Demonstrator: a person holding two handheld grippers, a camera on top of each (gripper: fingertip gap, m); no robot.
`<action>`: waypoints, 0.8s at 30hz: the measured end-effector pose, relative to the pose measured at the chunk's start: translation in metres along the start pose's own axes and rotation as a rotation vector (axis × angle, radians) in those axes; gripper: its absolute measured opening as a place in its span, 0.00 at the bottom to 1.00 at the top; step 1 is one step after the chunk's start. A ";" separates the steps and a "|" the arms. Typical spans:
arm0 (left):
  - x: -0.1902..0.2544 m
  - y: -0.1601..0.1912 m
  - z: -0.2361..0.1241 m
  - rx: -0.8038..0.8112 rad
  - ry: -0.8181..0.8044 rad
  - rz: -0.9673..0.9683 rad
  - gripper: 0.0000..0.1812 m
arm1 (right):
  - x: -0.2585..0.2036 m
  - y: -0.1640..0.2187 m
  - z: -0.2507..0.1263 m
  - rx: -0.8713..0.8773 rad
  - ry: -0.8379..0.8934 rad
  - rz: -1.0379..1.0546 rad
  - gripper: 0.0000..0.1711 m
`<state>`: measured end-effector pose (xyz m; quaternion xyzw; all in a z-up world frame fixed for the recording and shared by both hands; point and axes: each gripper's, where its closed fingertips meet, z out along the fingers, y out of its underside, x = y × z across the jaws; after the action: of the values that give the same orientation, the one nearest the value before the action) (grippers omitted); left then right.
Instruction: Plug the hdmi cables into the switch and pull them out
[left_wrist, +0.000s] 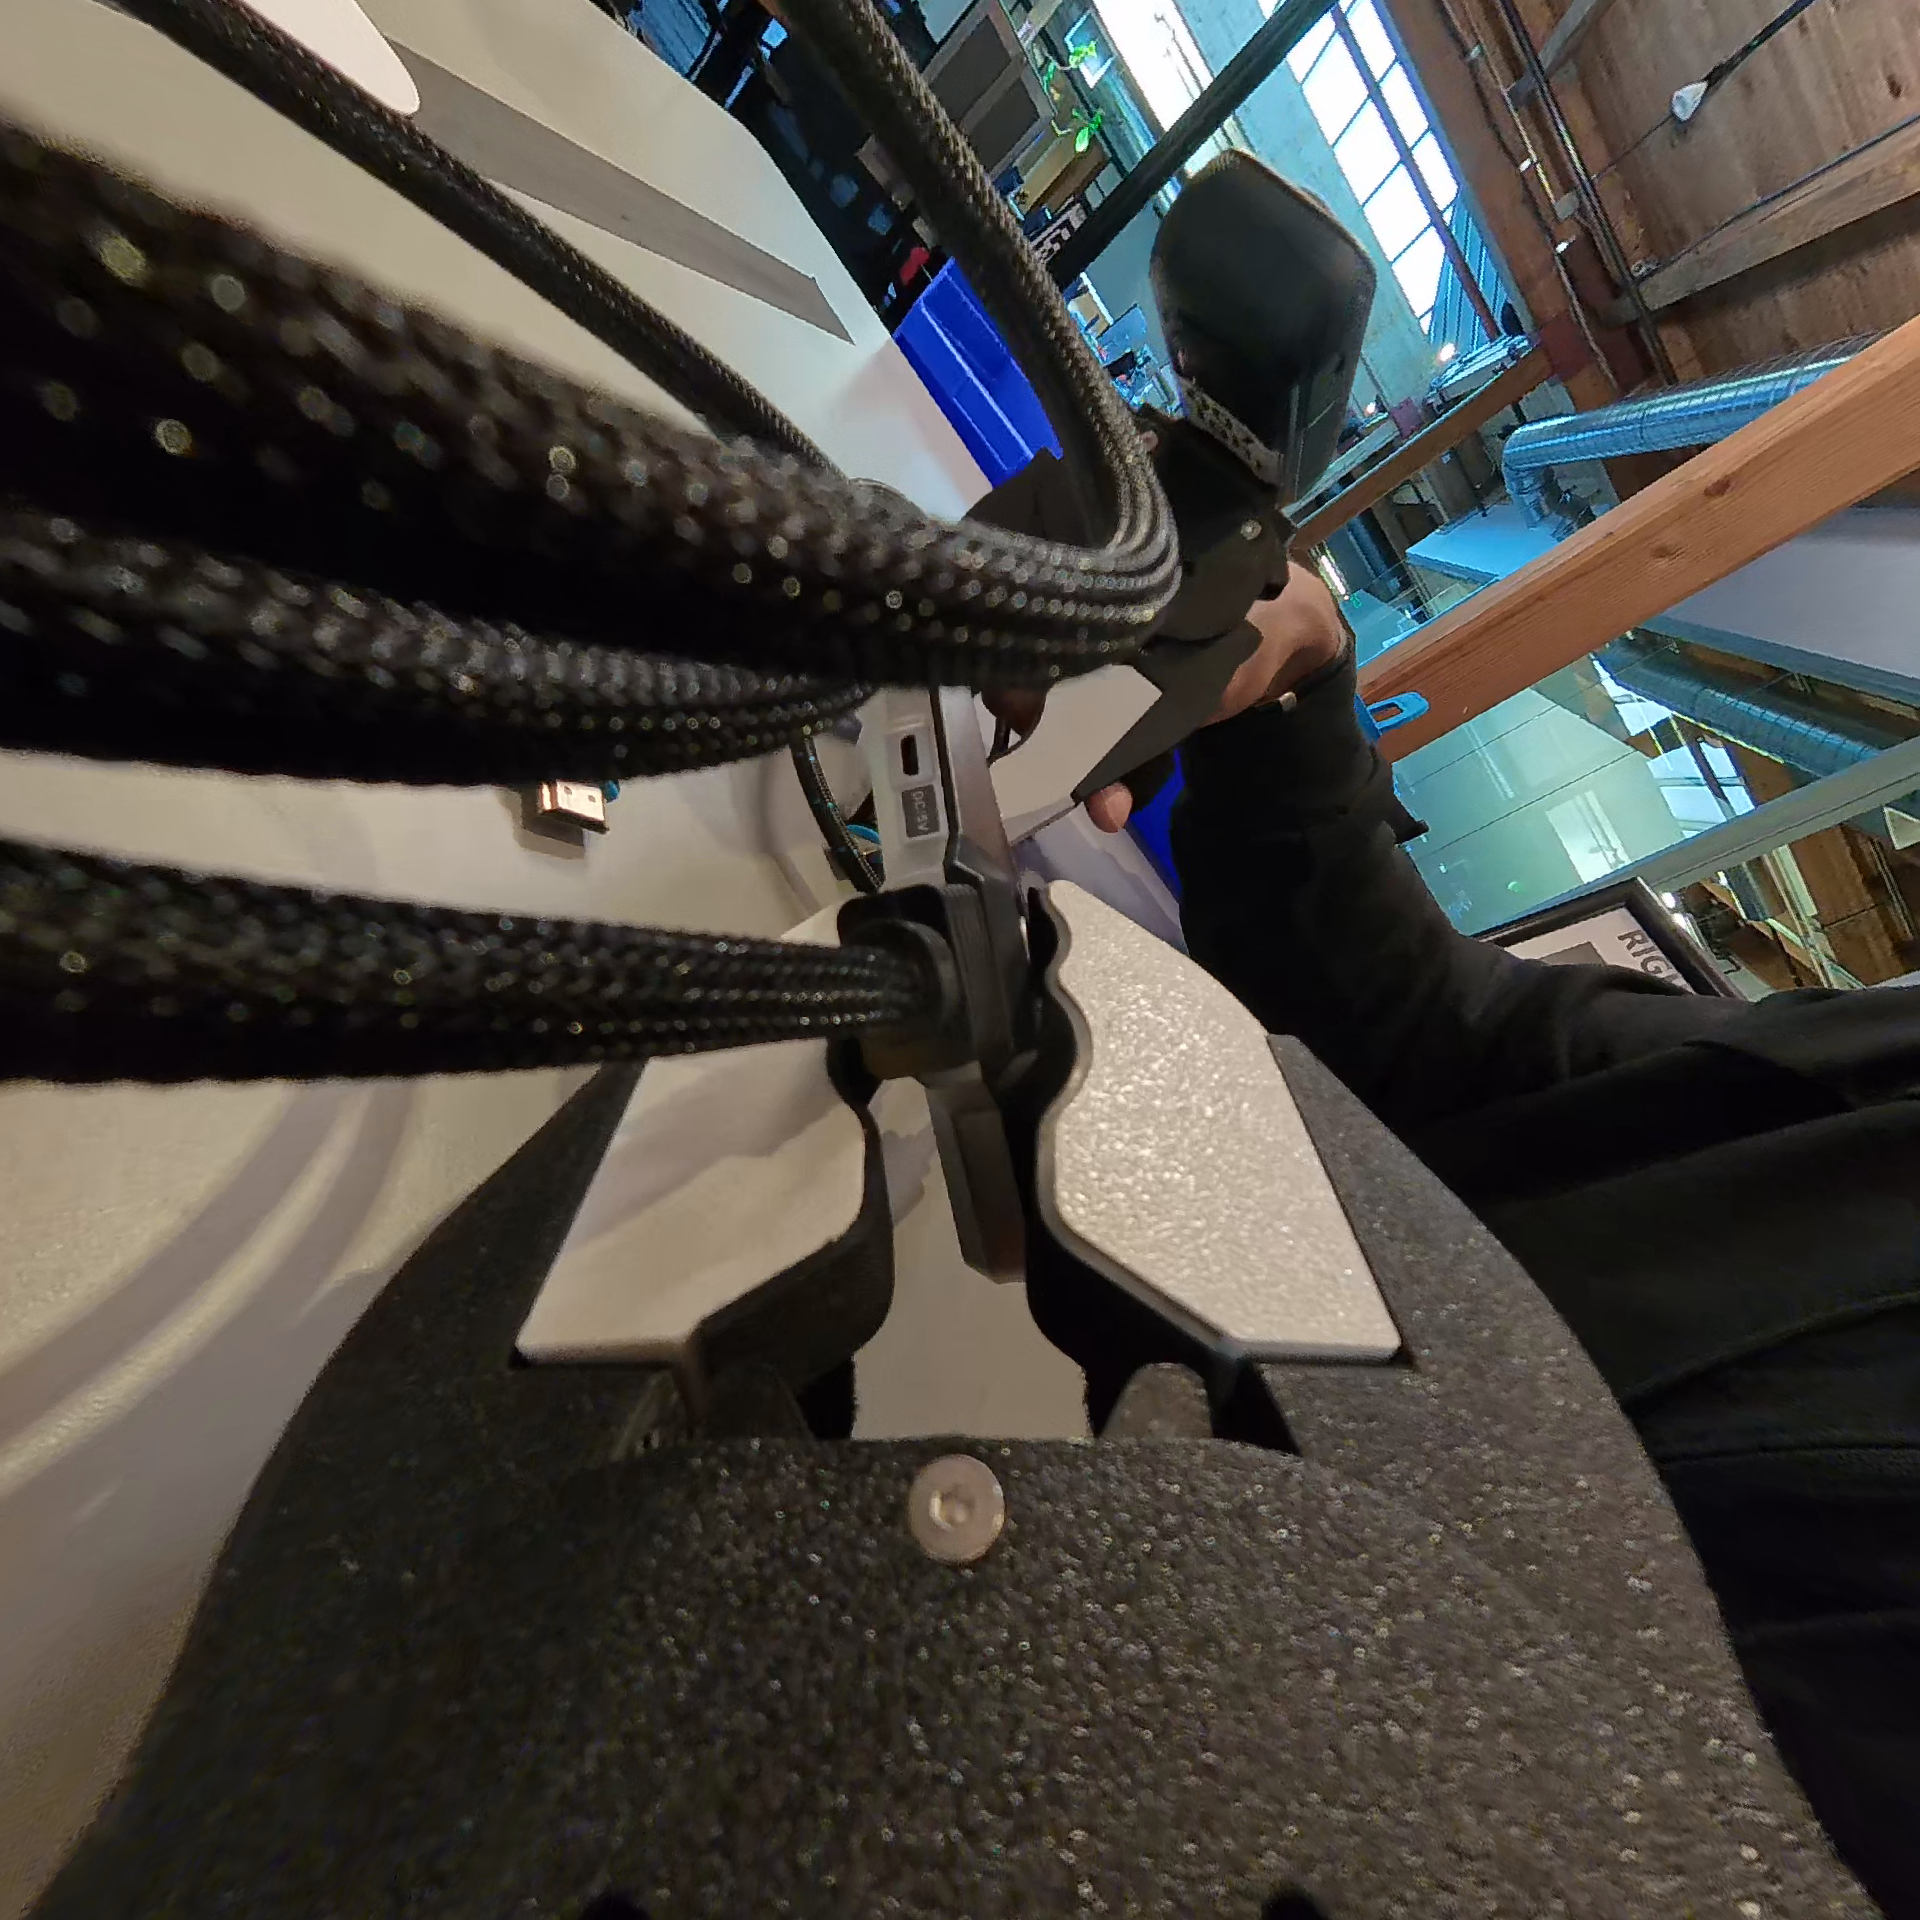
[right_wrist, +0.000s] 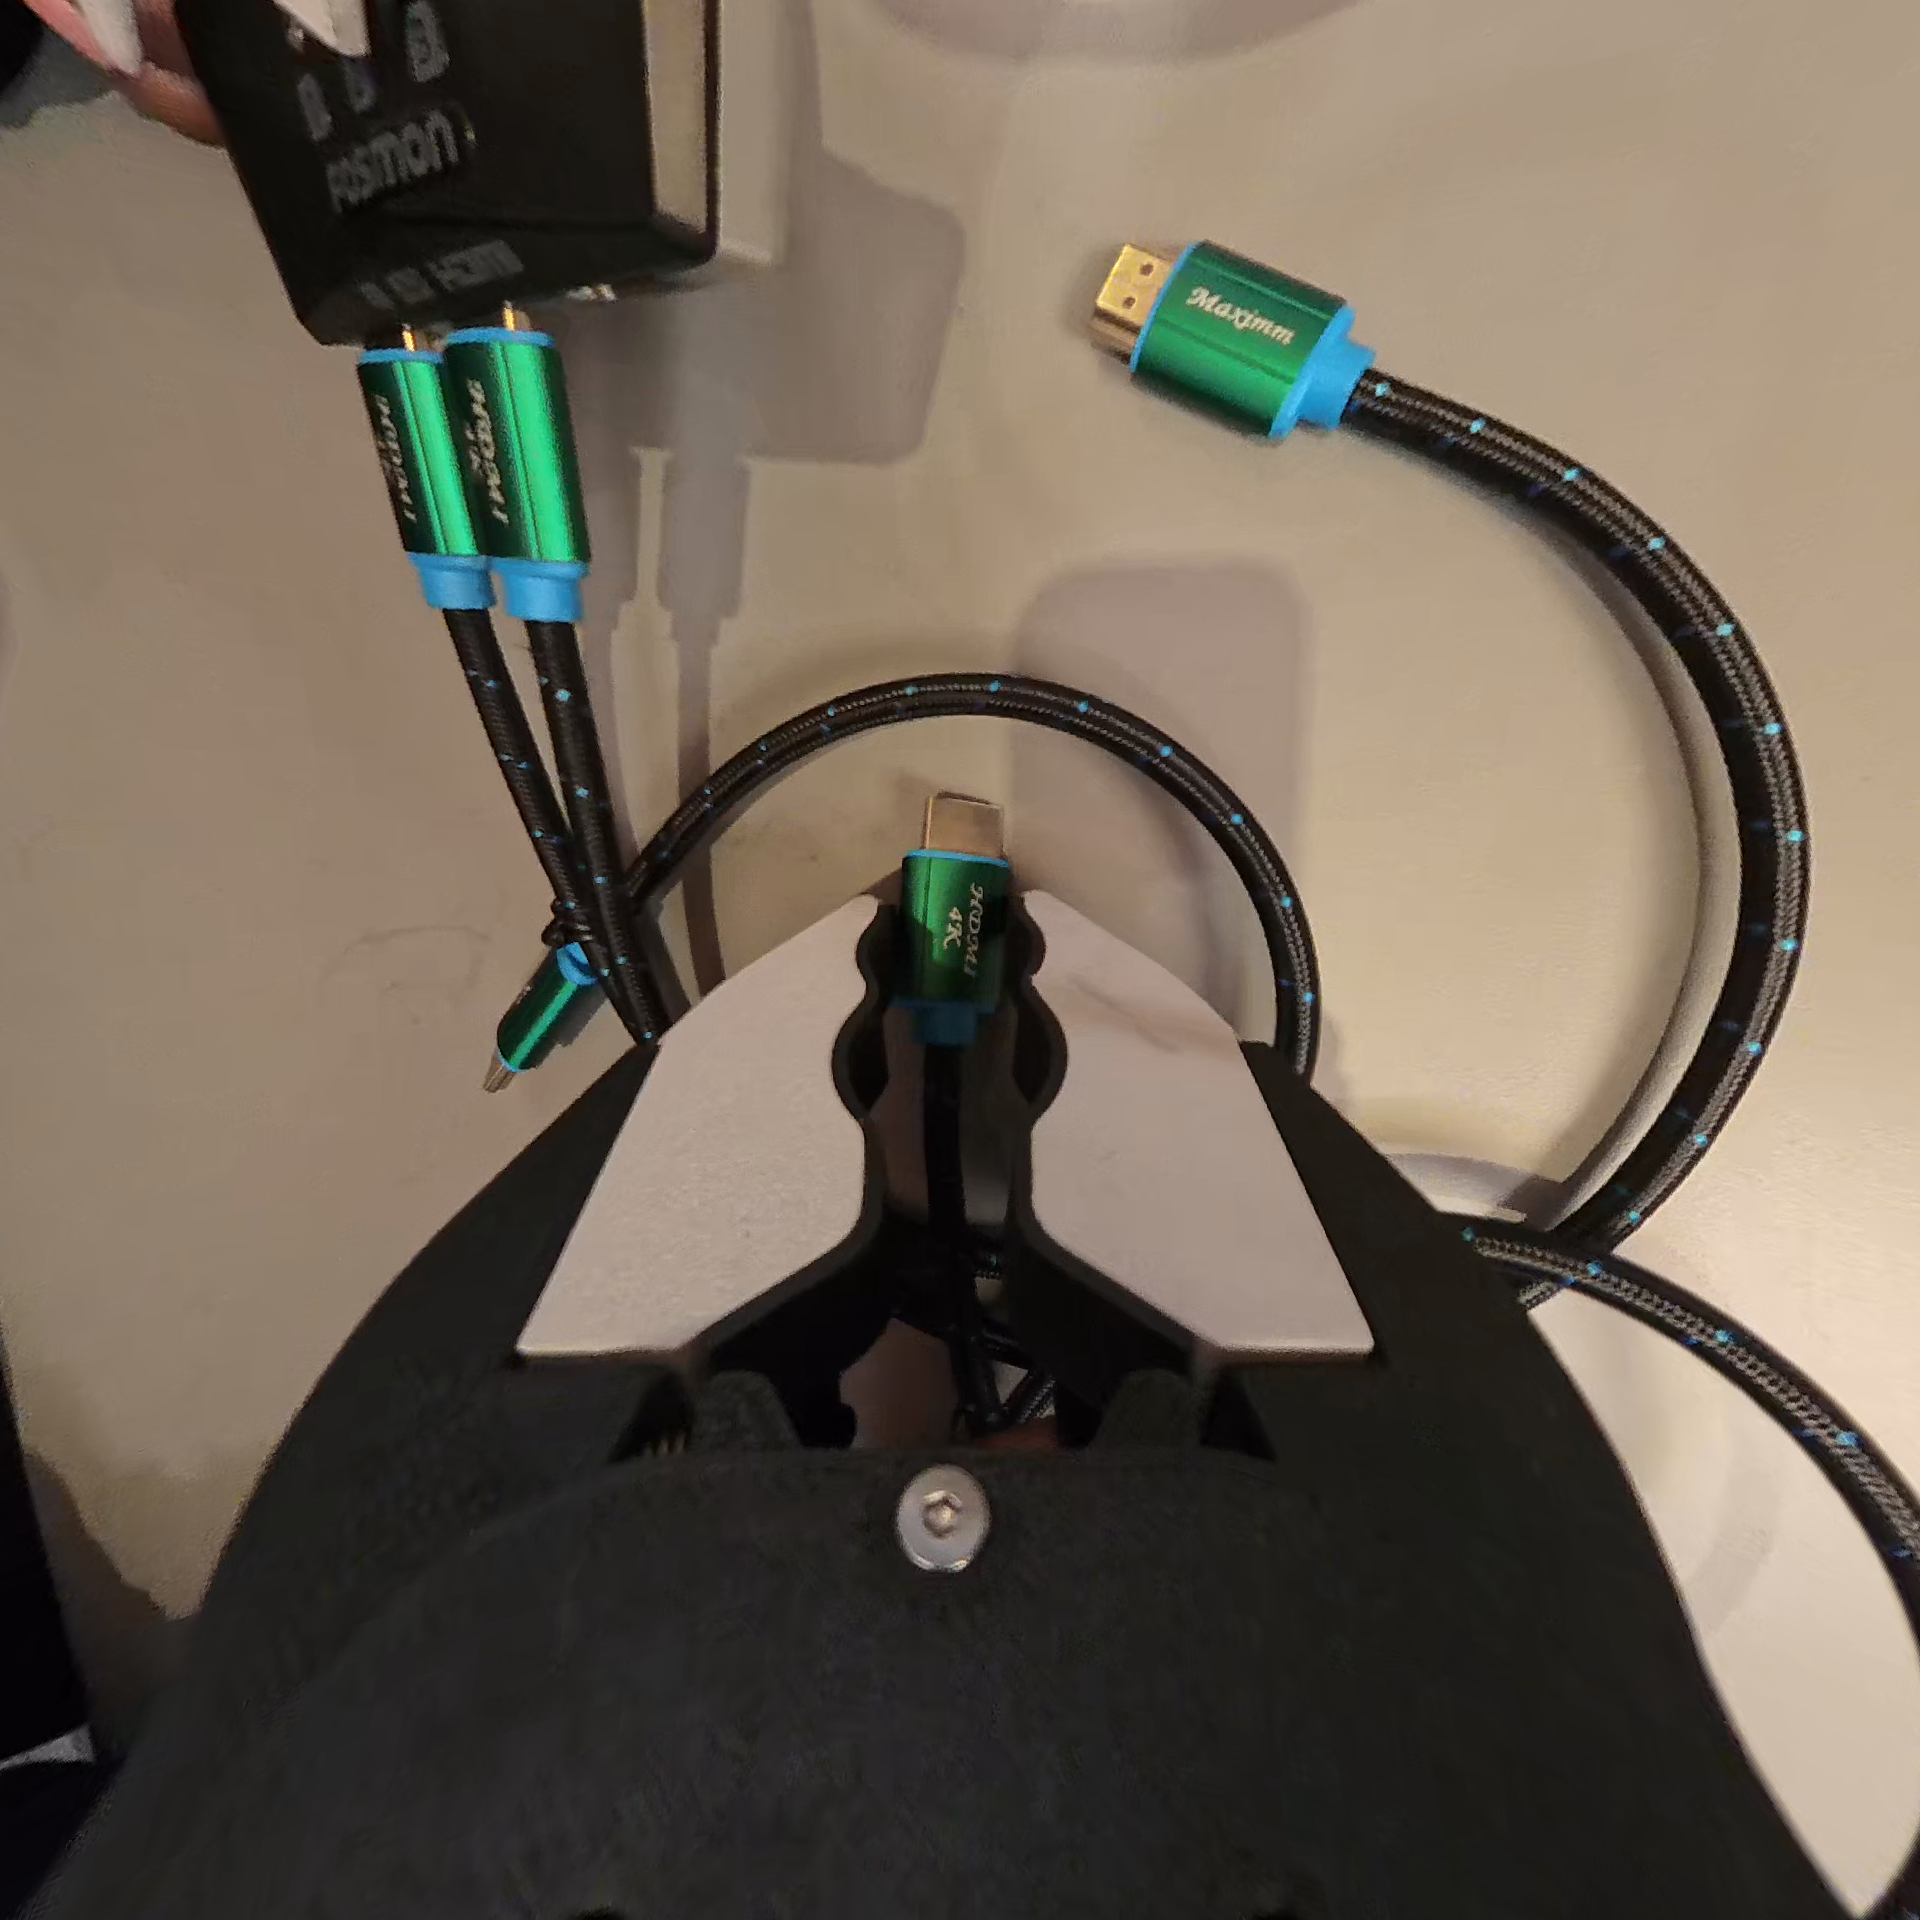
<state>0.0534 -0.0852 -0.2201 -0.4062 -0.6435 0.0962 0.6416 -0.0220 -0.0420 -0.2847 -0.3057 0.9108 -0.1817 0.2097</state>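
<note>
In the left wrist view my left gripper (left_wrist: 966, 966) is shut on the HDMI switch (left_wrist: 920, 790), seen edge-on with its silver side up. A black braided cable (left_wrist: 520, 977) is plugged into the switch at the left finger. In the right wrist view the switch (right_wrist: 468, 177) is a black box at the top left with two green plugs (right_wrist: 468, 457) in it side by side. My right gripper (right_wrist: 954, 920) is shut on a third green HDMI plug (right_wrist: 951, 935), metal tip forward, held below and right of the switch. The right gripper also shows far off in the left wrist view (left_wrist: 1247, 343).
A loose green plug (right_wrist: 1226, 332) with its braided cable lies on the pale table (right_wrist: 1351, 675) at the upper right. Another loose green plug (right_wrist: 540, 1023) lies by my right gripper's left finger. Thick braided cables (left_wrist: 520, 582) cross the left wrist view. A person's dark sleeve (left_wrist: 1558, 1143) is at the right. Across from one pair of fingers to the other is roughly 11 cm.
</note>
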 end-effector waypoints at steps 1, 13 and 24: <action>0.000 0.000 0.000 0.000 0.000 -0.004 0.14 | 0.000 0.000 0.000 0.005 0.007 0.007 0.12; -0.007 -0.005 -0.001 0.077 -0.023 -0.126 0.14 | 0.010 -0.028 -0.009 0.210 0.439 -0.180 0.11; -0.006 -0.016 -0.004 0.171 -0.014 -0.149 0.13 | -0.021 -0.067 -0.044 0.399 0.748 -0.422 0.06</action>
<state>0.0500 -0.1011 -0.2142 -0.3002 -0.6658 0.1058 0.6748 0.0035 -0.0698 -0.2110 -0.3515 0.7890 -0.4895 -0.1195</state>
